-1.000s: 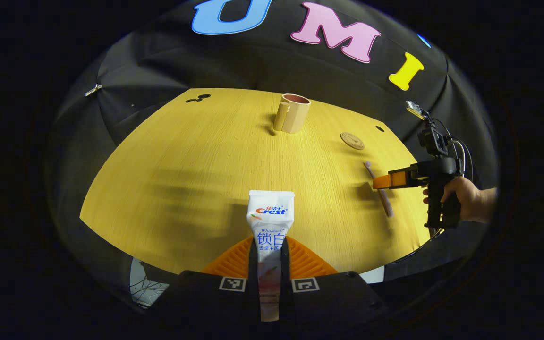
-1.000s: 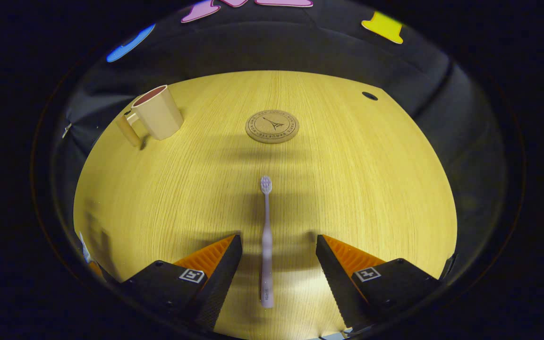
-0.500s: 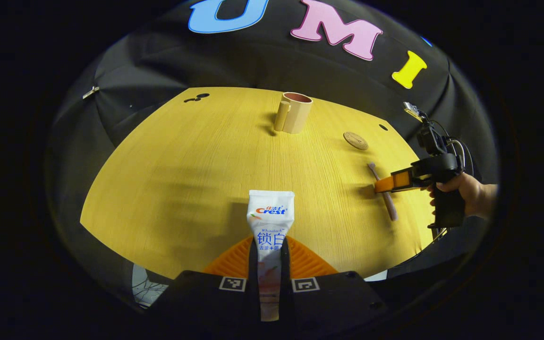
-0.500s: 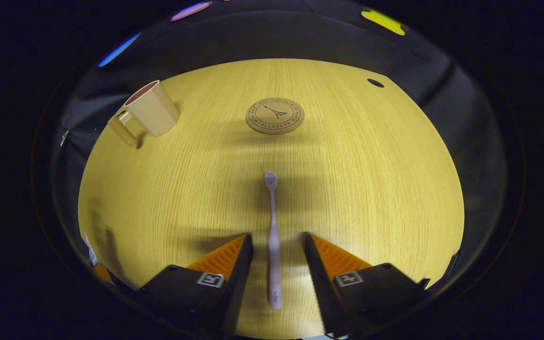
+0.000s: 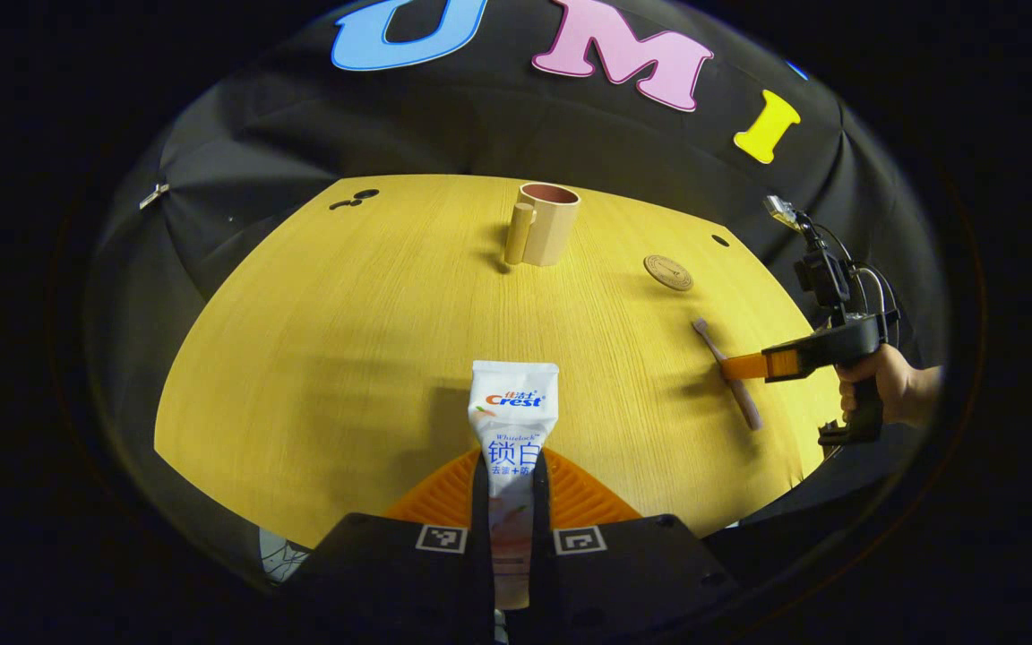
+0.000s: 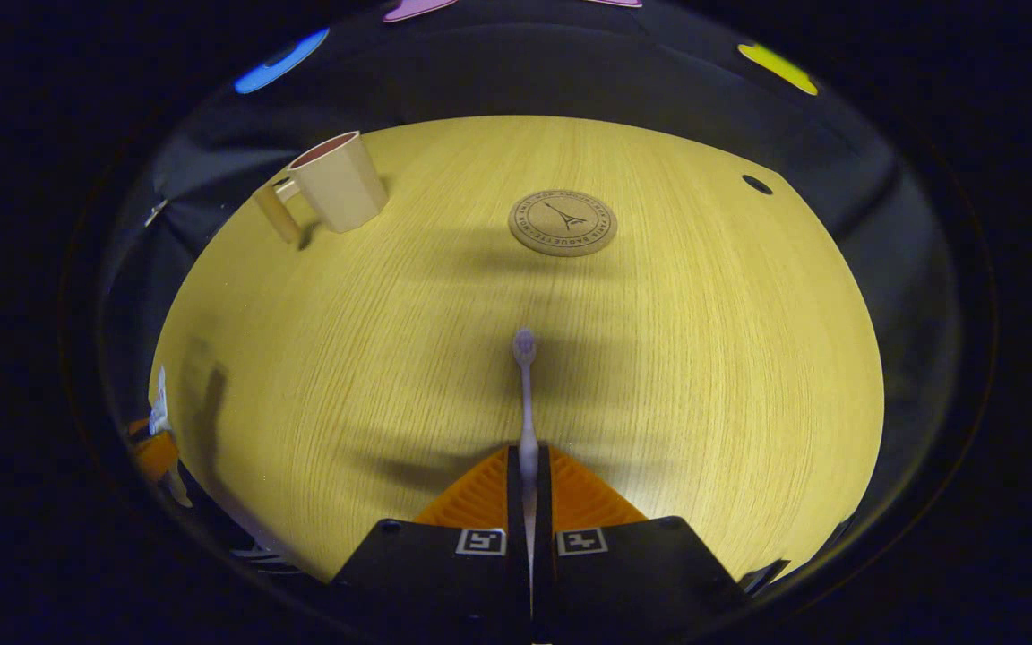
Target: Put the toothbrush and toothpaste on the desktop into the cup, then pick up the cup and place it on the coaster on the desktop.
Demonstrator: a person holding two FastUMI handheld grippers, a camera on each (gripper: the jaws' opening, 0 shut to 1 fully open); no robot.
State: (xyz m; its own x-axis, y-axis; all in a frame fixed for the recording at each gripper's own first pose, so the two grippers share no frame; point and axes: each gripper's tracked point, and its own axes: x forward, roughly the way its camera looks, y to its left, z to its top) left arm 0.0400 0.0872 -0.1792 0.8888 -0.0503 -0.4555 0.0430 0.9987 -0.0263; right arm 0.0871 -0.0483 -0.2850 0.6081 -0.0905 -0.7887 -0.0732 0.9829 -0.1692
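My left gripper is shut on a white toothpaste tube, whose flat end sticks out forward over the wooden desktop. A beige cup with a handle stands upright at the far side. The round cork coaster lies to its right. My right gripper is shut on the handle of a pale purple toothbrush, bristle head pointing away. In the left gripper view the right gripper, held by a hand, sits over the toothbrush. The cup and coaster lie ahead.
Small dark holes mark the desktop at the back right and back left. The black cloth wall closes in behind the desk. Open wood lies between the grippers and the cup.
My right gripper's fingers closed from wide apart onto the toothbrush handle. The left gripper kept its hold on the toothpaste and shifted only slightly.
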